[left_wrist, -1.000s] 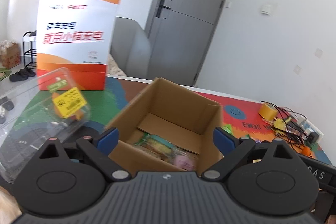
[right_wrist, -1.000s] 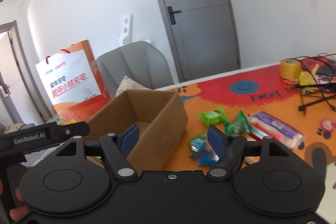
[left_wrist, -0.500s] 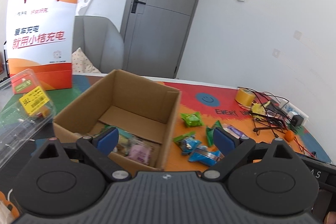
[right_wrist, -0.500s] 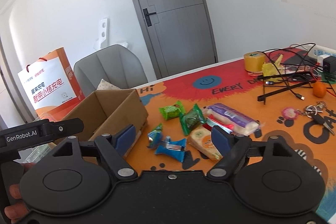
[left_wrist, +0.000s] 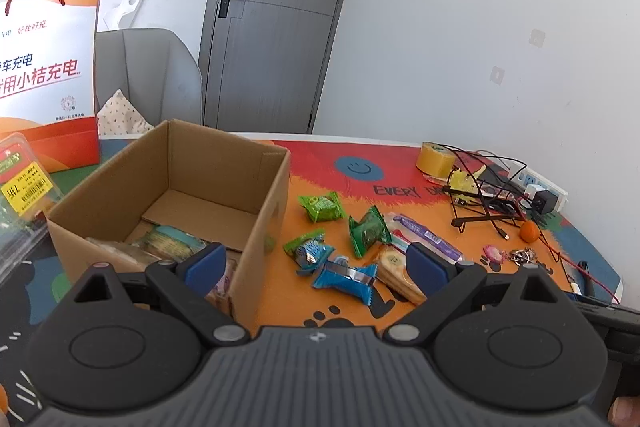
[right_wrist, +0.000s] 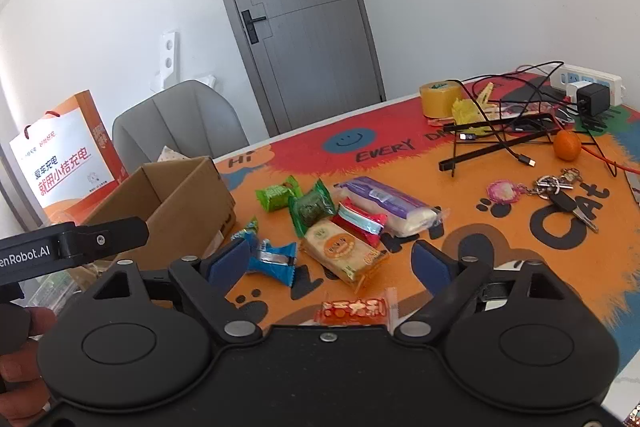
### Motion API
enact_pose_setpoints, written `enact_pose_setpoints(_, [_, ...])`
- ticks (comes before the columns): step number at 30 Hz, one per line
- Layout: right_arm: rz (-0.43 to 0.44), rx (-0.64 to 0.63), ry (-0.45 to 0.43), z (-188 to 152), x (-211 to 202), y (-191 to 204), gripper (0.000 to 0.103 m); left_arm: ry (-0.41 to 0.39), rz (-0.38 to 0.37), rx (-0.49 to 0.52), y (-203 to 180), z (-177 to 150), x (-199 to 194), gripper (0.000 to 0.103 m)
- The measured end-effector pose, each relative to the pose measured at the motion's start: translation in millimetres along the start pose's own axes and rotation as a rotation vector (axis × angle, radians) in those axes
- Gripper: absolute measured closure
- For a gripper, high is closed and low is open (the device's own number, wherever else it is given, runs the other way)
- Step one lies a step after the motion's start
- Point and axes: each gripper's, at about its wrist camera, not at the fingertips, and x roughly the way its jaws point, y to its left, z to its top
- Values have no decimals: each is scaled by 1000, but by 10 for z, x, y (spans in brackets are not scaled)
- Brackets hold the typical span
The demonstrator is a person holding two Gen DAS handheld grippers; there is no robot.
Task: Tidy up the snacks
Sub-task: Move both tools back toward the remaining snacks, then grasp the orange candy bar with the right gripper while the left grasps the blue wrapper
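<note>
An open cardboard box (left_wrist: 256,187) (right_wrist: 188,195) sits on the colourful table mat and holds several snack packs (left_wrist: 168,243). Loose snacks lie to its right: a green pack (left_wrist: 320,207) (right_wrist: 276,195), a dark green pack (right_wrist: 312,207), blue wrappers (left_wrist: 346,275) (right_wrist: 272,259), a yellow cracker pack (right_wrist: 340,251), a red pack (right_wrist: 360,221), a purple pack (right_wrist: 384,199) and a small orange pack (right_wrist: 354,309). My left gripper (left_wrist: 316,265) is open and empty above the box's right corner. My right gripper (right_wrist: 330,265) is open and empty above the cracker pack.
An orange and white paper bag (left_wrist: 48,79) and a clear plastic container (left_wrist: 20,183) stand left of the box. A tape roll (right_wrist: 438,99), cables with a black stand (right_wrist: 500,139), a tangerine (right_wrist: 566,145), keys (right_wrist: 560,191) and a power strip (right_wrist: 588,87) lie at the right.
Both grippers have swung to the right, from the box toward the loose snacks. Both stayed open and empty.
</note>
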Motion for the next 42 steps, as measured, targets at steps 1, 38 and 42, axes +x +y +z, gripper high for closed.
enact_pose_setpoints(1, [-4, 1, 4, -14, 6, -10, 12, 4, -3, -1, -11, -10, 12, 7])
enact_pose_setpoints(38, [-62, -6, 84, -400, 606, -287, 52, 117, 19, 93, -426, -336, 825, 20])
enact_pose_setpoints(42, [-85, 31, 73, -353, 605, -451, 52, 130, 23, 106, -495, -355, 934, 20])
